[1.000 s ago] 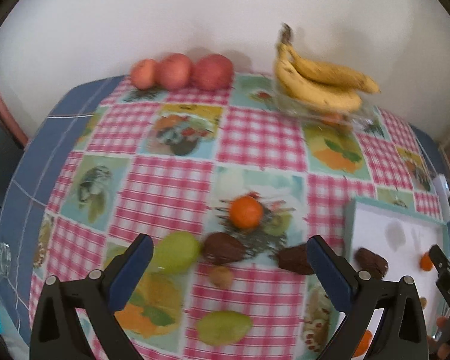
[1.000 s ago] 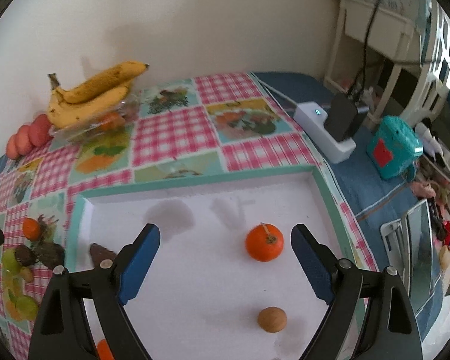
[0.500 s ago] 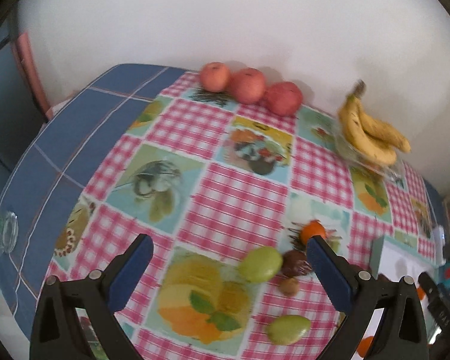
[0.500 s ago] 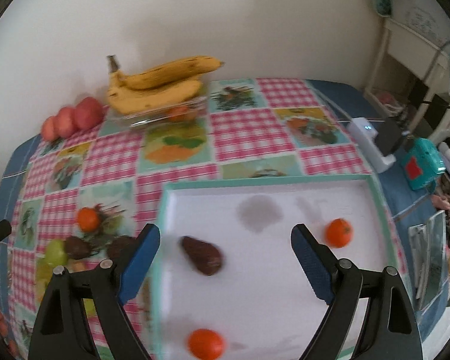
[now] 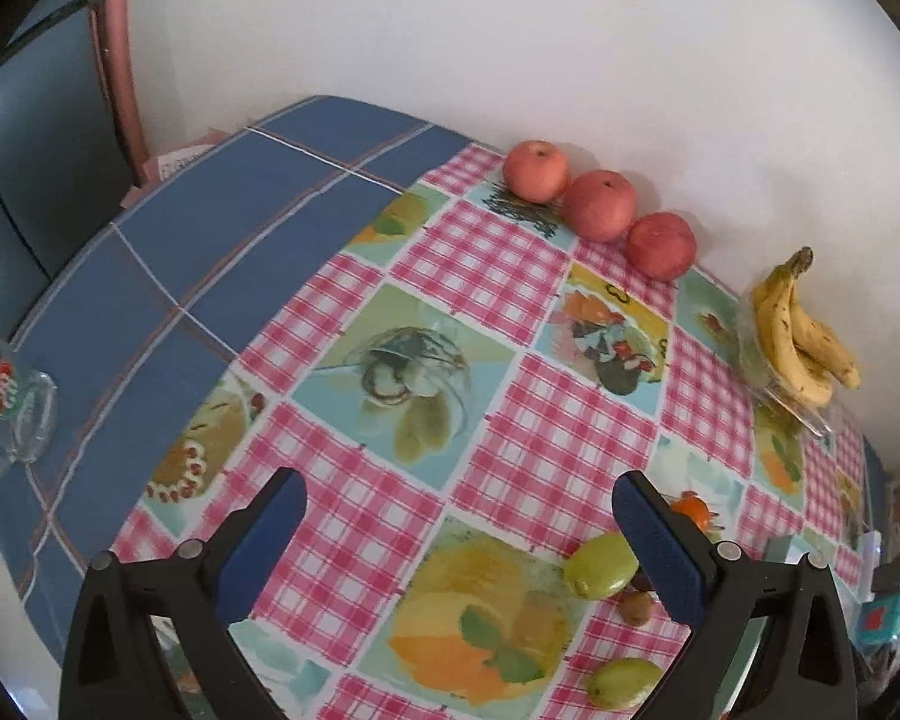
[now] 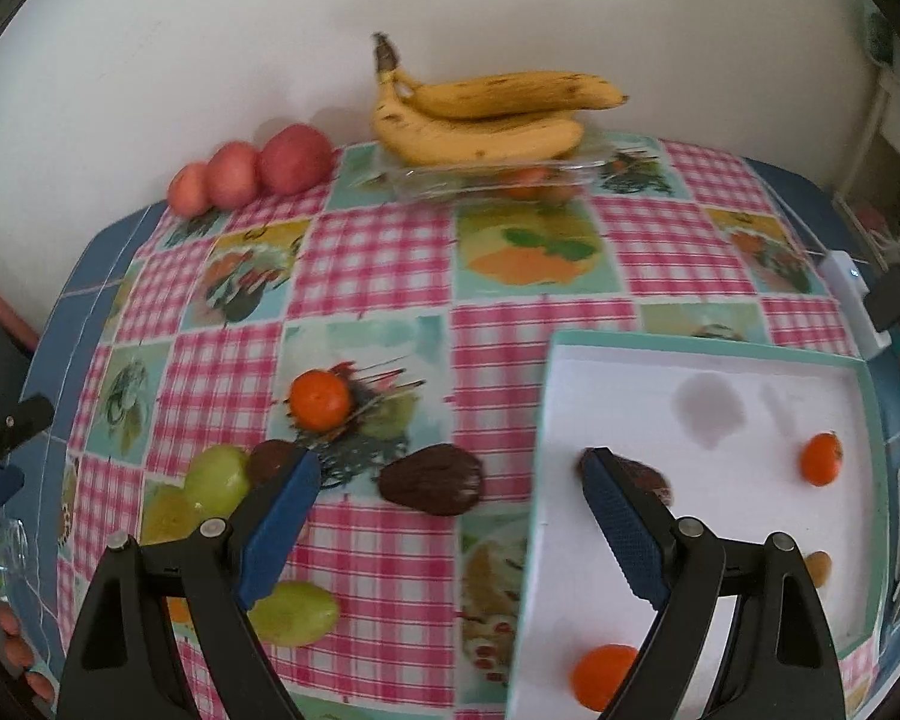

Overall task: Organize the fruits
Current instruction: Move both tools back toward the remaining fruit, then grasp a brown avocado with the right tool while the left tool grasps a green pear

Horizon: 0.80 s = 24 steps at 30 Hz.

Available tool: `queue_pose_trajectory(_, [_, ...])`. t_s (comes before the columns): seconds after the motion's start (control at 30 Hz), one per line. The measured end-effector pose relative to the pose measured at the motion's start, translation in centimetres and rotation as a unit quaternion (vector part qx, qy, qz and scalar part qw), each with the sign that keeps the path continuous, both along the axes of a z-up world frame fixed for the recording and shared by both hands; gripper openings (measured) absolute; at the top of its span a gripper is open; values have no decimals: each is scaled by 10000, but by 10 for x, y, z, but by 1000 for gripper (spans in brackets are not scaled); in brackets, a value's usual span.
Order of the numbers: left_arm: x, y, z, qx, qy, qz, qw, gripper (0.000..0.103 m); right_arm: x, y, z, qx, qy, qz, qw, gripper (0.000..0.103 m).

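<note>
A: Are the tools holding anything?
B: No. The right gripper [image 6: 450, 483] and the left gripper [image 5: 457, 510] both stand spread, empty.
A: Nearest fruit?
B: A dark brown fruit [image 6: 432, 480] lies between the right fingers; at 3 o'clock is the white tray [image 6: 750, 360] with two oranges.
A: Farther?
B: An orange [image 6: 320, 400] at 11 o'clock, then bananas [image 6: 480, 120] at 12.

My right claw [image 6: 450, 480] spreads wide over bare checked cloth; a dark brown wrinkled fruit [image 6: 432, 480] sits dead ahead, green pears [image 6: 216, 483] crowd nine o'clock, the white teal-rimmed tray [image 6: 714, 360] walls three o'clock.
</note>
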State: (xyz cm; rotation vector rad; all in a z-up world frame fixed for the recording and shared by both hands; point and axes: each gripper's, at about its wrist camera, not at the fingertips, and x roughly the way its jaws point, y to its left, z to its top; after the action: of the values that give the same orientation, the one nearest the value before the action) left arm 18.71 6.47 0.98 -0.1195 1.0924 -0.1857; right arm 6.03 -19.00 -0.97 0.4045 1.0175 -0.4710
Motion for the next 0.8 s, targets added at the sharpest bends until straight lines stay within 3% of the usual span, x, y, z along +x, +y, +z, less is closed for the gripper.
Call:
queue_pose_trajectory(0.07, [1, -6, -6, 38, 113, -88, 9999, 103, 5, 2, -3, -19, 34, 14, 10000, 90])
queue_pose_trajectory(0.37, [0, -44, -40, -529, 834, -488, 9939, 102, 20, 10, -23, -175, 348, 196, 9990, 90])
queue_pose_trajectory(0.8, [-4, -79, -79, -318, 1300, -781, 9879, 94, 32, 19, -48, -410, 630, 545, 9957, 89])
